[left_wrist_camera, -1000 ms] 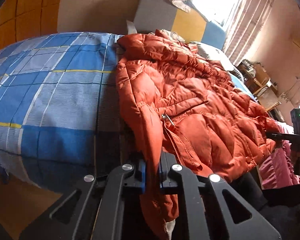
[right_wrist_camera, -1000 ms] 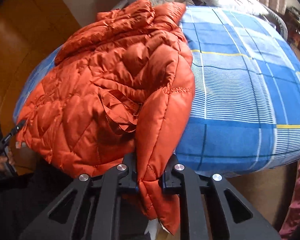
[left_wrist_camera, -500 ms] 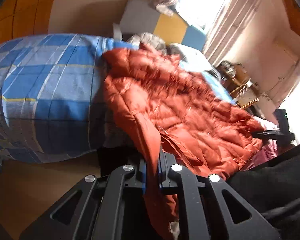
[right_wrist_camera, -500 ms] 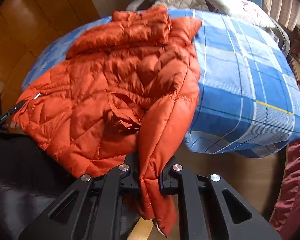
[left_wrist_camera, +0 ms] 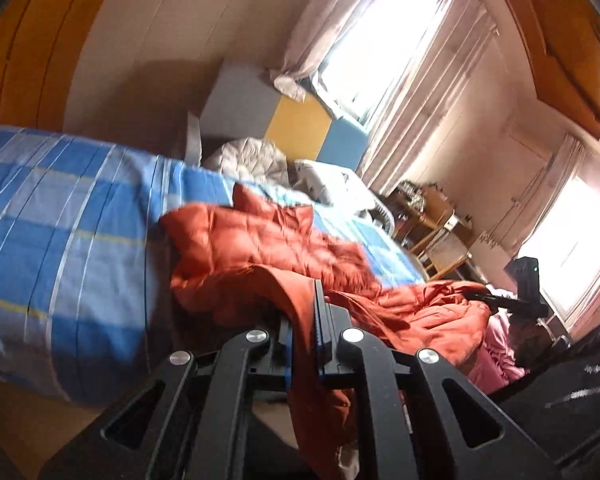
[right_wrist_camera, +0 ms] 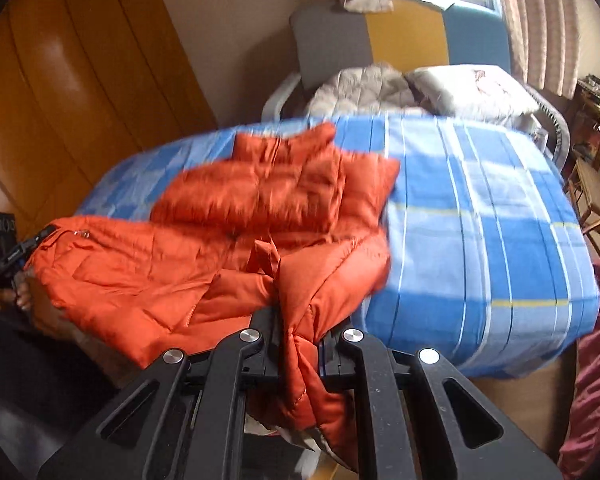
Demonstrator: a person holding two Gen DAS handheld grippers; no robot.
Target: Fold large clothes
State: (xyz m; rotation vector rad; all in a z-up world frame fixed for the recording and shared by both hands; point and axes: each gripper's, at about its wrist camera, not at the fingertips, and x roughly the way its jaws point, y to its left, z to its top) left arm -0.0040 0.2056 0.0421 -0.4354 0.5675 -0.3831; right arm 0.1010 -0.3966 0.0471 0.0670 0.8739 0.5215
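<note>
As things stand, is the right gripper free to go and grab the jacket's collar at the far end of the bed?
Probably not yet. The right gripper is shut on the near hem of the orange puffer jacket; the collar lies uncovered on the blue plaid bedspread, but reaching it means letting go first.

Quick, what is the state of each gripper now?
Left gripper: shut on the orange jacket.
Right gripper: shut on the same jacket.

I can't see the pad faces of my left gripper (left_wrist_camera: 305, 344); the orange jacket (left_wrist_camera: 260, 248) fills the gap and its hem drops past the bottom edge; same on my right gripper (right_wrist_camera: 299, 342); the jacket's far half is motion-smeared, so quilting is unreadable; the checked bedspread (right_wrist_camera: 480, 216) runs off frame; the clutter on the side table (left_wrist_camera: 424, 208) is too small to name.
</note>
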